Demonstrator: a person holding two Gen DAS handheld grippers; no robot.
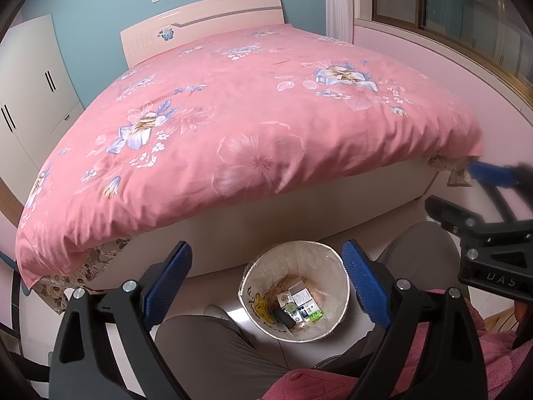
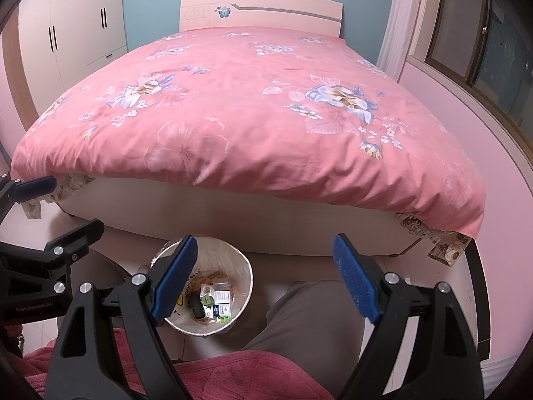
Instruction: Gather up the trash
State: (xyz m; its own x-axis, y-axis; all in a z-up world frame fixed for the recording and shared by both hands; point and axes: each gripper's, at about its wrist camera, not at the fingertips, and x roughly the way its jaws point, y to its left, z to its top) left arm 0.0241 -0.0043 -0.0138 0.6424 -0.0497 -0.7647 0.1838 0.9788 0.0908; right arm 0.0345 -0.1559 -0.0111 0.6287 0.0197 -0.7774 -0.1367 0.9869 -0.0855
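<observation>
Both your left hand-held gripper (image 1: 266,286) and right hand-held gripper (image 2: 263,280) are released, empty. Round white lined bin (image 1: 328,256) sits below them, already holding small boxes (image 1: 299,303); scan the pink floral bedspread (image 1: 253,126) ahead before closing.

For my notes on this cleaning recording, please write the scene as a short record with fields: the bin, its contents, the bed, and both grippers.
bin: round white waste bin with plastic liner, on the floor between the person's knees
contents: several small printed cartons and a dark object, lying at the bottom
bed: pink flowered quilt with no trash visible on it
left gripper: open, empty, above the bin
right gripper: open, empty
</observation>
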